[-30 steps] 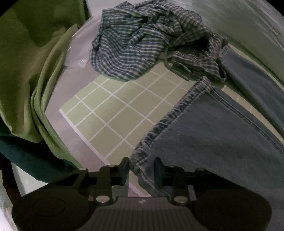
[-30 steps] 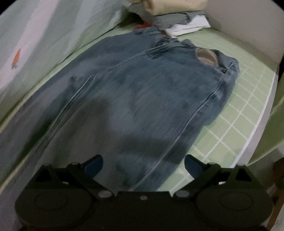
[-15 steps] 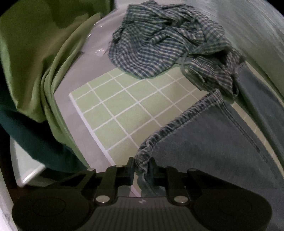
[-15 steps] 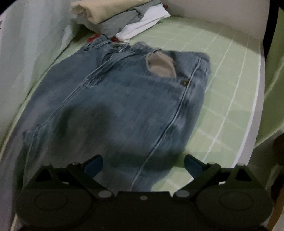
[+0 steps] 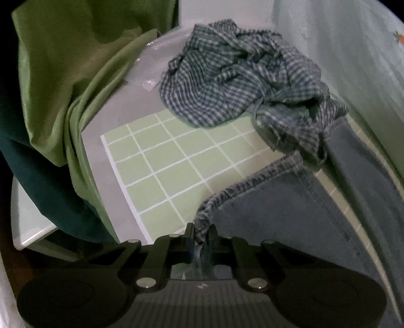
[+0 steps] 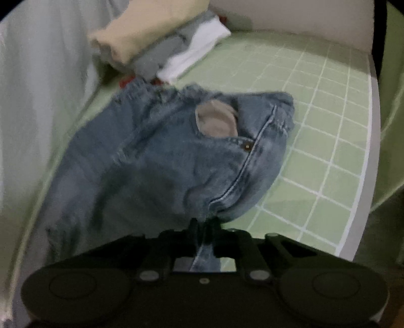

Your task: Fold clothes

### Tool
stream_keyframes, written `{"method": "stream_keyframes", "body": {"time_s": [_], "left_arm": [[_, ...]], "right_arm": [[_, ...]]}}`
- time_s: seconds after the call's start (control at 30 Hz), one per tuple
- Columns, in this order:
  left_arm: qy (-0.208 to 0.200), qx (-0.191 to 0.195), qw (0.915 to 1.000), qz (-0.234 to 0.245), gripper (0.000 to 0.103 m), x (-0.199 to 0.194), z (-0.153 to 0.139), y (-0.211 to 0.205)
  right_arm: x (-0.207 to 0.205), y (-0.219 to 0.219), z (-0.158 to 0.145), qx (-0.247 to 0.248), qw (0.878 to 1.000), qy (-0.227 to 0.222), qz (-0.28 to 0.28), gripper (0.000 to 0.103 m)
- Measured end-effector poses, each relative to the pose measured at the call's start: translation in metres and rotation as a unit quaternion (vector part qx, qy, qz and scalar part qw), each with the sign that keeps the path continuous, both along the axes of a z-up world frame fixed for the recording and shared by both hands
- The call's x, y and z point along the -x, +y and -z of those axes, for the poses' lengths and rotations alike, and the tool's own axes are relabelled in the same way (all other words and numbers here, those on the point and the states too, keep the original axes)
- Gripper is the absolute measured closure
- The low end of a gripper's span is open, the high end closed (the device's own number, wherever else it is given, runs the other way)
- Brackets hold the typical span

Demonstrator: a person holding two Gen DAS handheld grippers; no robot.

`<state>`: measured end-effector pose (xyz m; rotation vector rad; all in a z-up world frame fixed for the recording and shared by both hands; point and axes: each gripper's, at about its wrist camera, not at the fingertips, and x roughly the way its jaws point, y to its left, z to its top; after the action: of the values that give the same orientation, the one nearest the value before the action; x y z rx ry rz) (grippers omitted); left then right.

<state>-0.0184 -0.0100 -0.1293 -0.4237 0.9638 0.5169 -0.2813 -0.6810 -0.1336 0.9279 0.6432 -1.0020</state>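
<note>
On the green gridded worktop [image 5: 161, 161], the left gripper [image 5: 200, 233] is closing its jaws on the jeans [image 5: 290, 214] at the hem. The right gripper [image 6: 205, 224], wide a moment ago, now pinches their side seam, so both ends seem ready to lift and fold.

Dim light. A green grid mat [image 5: 176, 164] covers a grey table [image 5: 106, 141]; green curtain [image 5: 63, 75] at nine o'clock, pale wall [image 6: 290, 17] at twelve.
</note>
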Motion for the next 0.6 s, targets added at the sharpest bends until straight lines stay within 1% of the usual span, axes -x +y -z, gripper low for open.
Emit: {"method": "stream_keyframes", "body": {"time_s": [0.1, 0.17, 0.23, 0.33, 0.43, 0.5, 0.53, 0.6], "left_arm": [[-0.023, 0.002, 0.9997, -0.011, 0.093, 0.0, -0.018, -0.002], [-0.05, -0.004, 0.9987, -0.004, 0.094, -0.001, -0.041, -0.005], [-0.079, -0.016, 0.9967, 0.006, 0.094, -0.004, -0.065, -0.011], [-0.129, -0.043, 0.9904, 0.022, 0.094, -0.014, -0.105, -0.024], [-0.171, -0.085, 0.9806, 0.046, 0.094, -0.031, -0.138, -0.044], [-0.177, -0.108, 0.9764, 0.059, 0.093, -0.046, -0.145, -0.056], [-0.172, -0.115, 0.9763, 0.064, 0.093, -0.056, -0.143, -0.06], [-0.162, -0.123, 0.9767, 0.07, 0.093, -0.074, -0.139, -0.068]], "right_arm": [[0.008, 0.005, -0.018, 0.023, 0.999, -0.034, 0.007, 0.095], [0.013, 0.006, -0.037, 0.036, 0.997, -0.063, 0.017, 0.095], [0.012, 0.005, -0.062, 0.059, 0.994, -0.089, 0.013, 0.095], [0.0, 0.001, -0.097, 0.096, 0.988, -0.119, -0.003, 0.095], [-0.019, -0.002, -0.127, 0.134, 0.98, -0.145, -0.027, 0.095], [-0.036, -0.004, -0.135, 0.157, 0.975, -0.149, -0.043, 0.095], [-0.045, -0.006, -0.135, 0.165, 0.974, -0.144, -0.05, 0.095], [-0.063, -0.015, -0.13, 0.158, 0.976, -0.137, -0.055, 0.095]]}}
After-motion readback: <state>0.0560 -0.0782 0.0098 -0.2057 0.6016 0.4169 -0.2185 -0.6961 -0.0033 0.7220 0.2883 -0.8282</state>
